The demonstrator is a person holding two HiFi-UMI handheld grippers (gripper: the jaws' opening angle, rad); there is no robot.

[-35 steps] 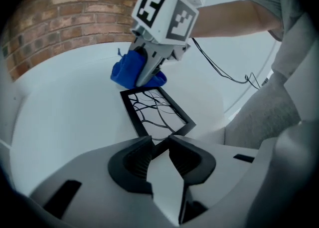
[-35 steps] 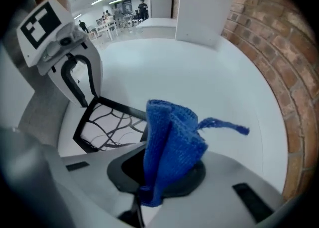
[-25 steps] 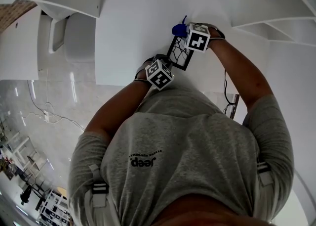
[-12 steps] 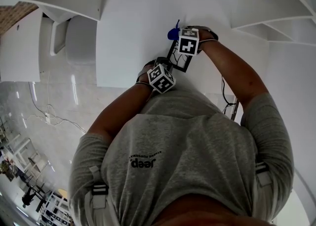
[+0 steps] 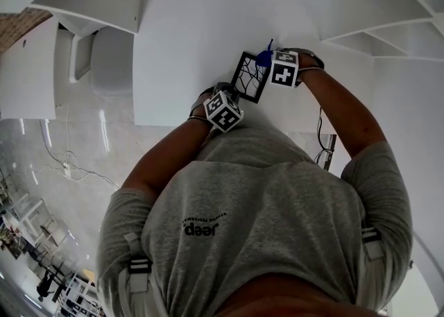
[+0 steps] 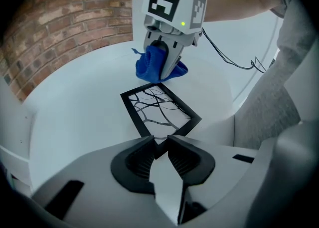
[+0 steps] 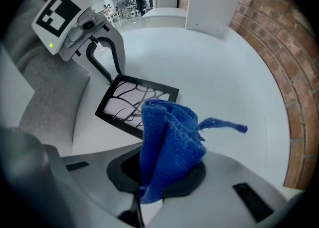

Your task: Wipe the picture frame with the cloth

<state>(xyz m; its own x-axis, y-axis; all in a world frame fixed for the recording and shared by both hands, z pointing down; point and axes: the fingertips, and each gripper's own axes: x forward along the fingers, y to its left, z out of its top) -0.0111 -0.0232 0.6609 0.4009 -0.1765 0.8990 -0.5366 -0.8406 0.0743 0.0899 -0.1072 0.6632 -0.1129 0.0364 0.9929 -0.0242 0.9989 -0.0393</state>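
Note:
A black picture frame [image 5: 248, 77] with a branch pattern lies on the white table. My left gripper [image 6: 160, 145] is shut on its near corner, and the frame [image 6: 158, 109] stretches away from the jaws. My right gripper [image 7: 158, 174] points down, shut on a bunched blue cloth [image 7: 169, 139]. In the head view the cloth [image 5: 264, 57] hangs at the frame's far right edge, under the right gripper's marker cube [image 5: 284, 69]. The left gripper view shows the cloth [image 6: 157, 67] just over the frame's far corner; whether they touch is unclear.
The white table [image 5: 187, 38] ends in a front edge close to the person's body. White shelves [image 5: 388, 24] stand to the right and a white chair [image 5: 111, 52] to the left. A black cable [image 6: 234, 62] trails by the right arm. A brick wall [image 6: 60, 27] is beyond.
My right gripper slid left over the frame with the cloth, then back right to the frame's far edge, uncovering most of the frame. The left gripper kept still on the corner.

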